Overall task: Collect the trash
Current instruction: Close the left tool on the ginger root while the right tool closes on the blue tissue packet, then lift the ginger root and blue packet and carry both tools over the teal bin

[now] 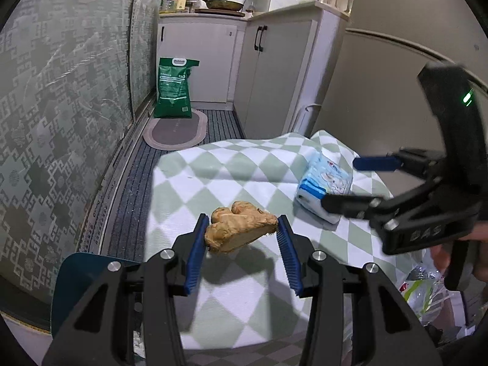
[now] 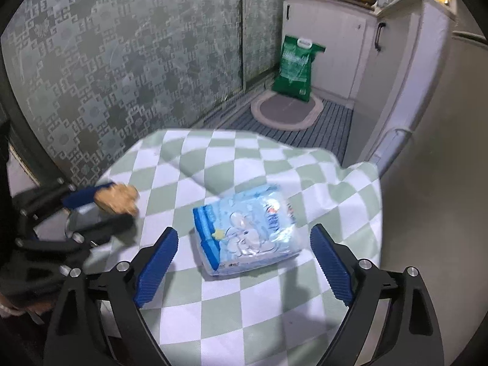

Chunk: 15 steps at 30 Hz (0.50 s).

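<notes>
Holding the ginger piece (image 1: 241,228) clamped, the left gripper (image 1: 242,238) should lift clear while the wide-open right gripper (image 2: 244,259) squarely straddles the probably soft tissue pack (image 2: 247,231).

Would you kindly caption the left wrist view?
Left gripper lifts knobbly tan ginger root above green-and-white checked tablecloth.

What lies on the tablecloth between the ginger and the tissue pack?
Nothing: bare checked tablecloth separates the ginger, held in the left gripper, from the tissue pack, seen in the right wrist view.
</notes>
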Motion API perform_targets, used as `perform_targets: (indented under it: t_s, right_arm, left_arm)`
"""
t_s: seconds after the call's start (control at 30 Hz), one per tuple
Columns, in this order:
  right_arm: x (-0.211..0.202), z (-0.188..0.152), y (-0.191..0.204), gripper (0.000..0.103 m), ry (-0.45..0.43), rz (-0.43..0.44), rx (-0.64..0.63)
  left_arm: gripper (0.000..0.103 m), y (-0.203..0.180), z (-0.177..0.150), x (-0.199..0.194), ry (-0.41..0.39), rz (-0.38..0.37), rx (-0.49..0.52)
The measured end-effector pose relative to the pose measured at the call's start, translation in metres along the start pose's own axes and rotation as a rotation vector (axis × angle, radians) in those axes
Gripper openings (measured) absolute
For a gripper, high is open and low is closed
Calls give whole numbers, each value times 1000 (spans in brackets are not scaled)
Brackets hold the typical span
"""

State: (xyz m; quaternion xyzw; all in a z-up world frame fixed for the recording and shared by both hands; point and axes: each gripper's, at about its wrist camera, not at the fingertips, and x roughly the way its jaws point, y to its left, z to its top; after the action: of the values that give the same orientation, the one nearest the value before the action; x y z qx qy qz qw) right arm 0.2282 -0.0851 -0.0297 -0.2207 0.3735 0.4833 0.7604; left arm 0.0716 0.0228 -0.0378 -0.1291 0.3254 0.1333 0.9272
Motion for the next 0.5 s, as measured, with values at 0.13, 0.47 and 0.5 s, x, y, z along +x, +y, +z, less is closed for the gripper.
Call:
perform_targets:
  t_s: [0.13,0.47,0.5]
  right_arm:
    - [12,1,8,89,27,-23,-29]
    - [29,0,3,86,62,-37,24]
    - [28,2,0,80,61,-25,50]
  left_arm:
    - [48,8,3,-9,-8,-23,-14]
    - [48,17,9,-31,-52,-42,-20]
    - [48,19,11,-34,-58,-45,-26]
